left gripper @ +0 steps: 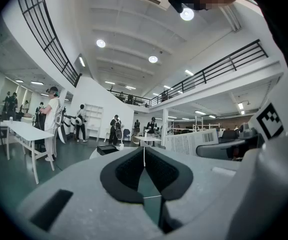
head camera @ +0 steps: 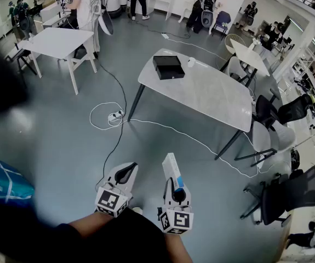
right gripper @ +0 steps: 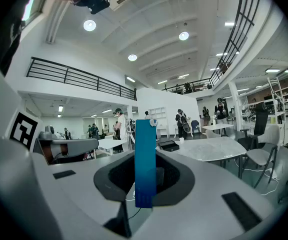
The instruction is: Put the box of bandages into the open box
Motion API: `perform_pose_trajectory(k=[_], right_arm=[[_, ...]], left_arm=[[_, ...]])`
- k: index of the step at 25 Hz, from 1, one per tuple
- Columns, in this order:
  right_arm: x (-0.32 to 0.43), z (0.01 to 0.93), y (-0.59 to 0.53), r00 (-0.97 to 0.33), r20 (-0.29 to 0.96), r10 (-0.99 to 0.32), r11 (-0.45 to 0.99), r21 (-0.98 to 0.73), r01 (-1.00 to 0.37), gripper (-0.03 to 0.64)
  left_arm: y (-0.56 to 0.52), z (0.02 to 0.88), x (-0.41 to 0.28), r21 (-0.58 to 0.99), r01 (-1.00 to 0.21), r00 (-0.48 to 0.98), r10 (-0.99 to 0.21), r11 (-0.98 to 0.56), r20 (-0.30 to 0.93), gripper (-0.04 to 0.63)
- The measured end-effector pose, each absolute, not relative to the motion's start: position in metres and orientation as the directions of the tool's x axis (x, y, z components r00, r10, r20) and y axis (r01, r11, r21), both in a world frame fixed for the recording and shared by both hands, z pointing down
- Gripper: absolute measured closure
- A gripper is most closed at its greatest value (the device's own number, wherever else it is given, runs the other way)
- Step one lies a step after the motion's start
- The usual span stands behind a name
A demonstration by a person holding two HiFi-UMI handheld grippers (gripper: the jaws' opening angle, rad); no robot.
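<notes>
Bandage box (right gripper: pixel 145 159): slim flat carton, rectangular, sharp edges. Narrow side is blue, paler teal toward the gripped end. Broad face is white w/ fine print + barcode, seen in left gripper view (left gripper: pixel 191 143). It stands upright in the right gripper (right gripper: pixel 145 181), pads pressed on both broad faces, most of its length sticking out past the jaws. In head view the box (head camera: pixel 172 170) is low in front of the person, over the floor, well apart from the table (head camera: pixel 217 100).

Left gripper (left gripper: pixel 144 159): jaws together, nothing btwn them. Grey matte shell, black pads. It sits just beside the right one.

Open box (head camera: pixel 168 66): black, squarish, shallow, matte, on the table's far corner. A small white item (head camera: pixel 191 62) lies near it. Table top is pale, marbled, w/ rounded corners and thin dark slanted legs. A white cable (head camera: pixel 105 115) loops on the smooth grey floor near one table leg. Black chairs (head camera: pixel 288 111) stand to the right of the table.
</notes>
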State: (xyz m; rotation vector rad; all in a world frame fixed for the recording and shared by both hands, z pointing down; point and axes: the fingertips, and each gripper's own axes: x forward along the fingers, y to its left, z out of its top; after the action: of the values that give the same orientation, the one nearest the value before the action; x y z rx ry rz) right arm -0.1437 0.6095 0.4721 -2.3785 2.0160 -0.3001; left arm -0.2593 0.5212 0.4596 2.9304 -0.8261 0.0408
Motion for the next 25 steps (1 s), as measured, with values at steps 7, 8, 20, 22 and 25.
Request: perform_pose_trajectory(k=[7, 8, 20, 22, 25], right_arm=[[-0.118, 0.469, 0.591, 0.183, 0.108, -0.977, -0.2, -0.182, -0.963, 0.549], [-0.114, 0.47, 0.586, 0.19, 0.103, -0.976, -0.207, -0.197, -0.958, 0.548], [-0.091, 0.487, 0.42, 0.164, 0.185, -0.969, -0.2, -0.201, -0.959, 0.548], [-0.092, 0.484, 0.382, 0.157, 0.2, -0.967, -0.197, -0.197, -0.96, 0.548], [-0.096, 0.483, 0.334, 0.134, 0.222, -0.966, -0.179, -0.197, -0.964, 0.548]], left_arm=[[0.505, 0.465, -0.24, 0.094, -0.503, 0.865, -0.5, -0.859, 0.047, 0.574], [0.498, 0.468, -0.238, 0.101, -0.5, 0.866, -0.497, -0.86, 0.05, 0.574], [0.321, 0.498, -0.199, 0.143, -0.487, 0.872, -0.469, -0.862, 0.139, 0.574], [0.285, 0.497, -0.199, 0.162, -0.478, 0.877, -0.457, -0.863, 0.151, 0.574], [0.239, 0.493, -0.197, 0.168, -0.448, 0.893, -0.429, -0.878, 0.138, 0.574]])
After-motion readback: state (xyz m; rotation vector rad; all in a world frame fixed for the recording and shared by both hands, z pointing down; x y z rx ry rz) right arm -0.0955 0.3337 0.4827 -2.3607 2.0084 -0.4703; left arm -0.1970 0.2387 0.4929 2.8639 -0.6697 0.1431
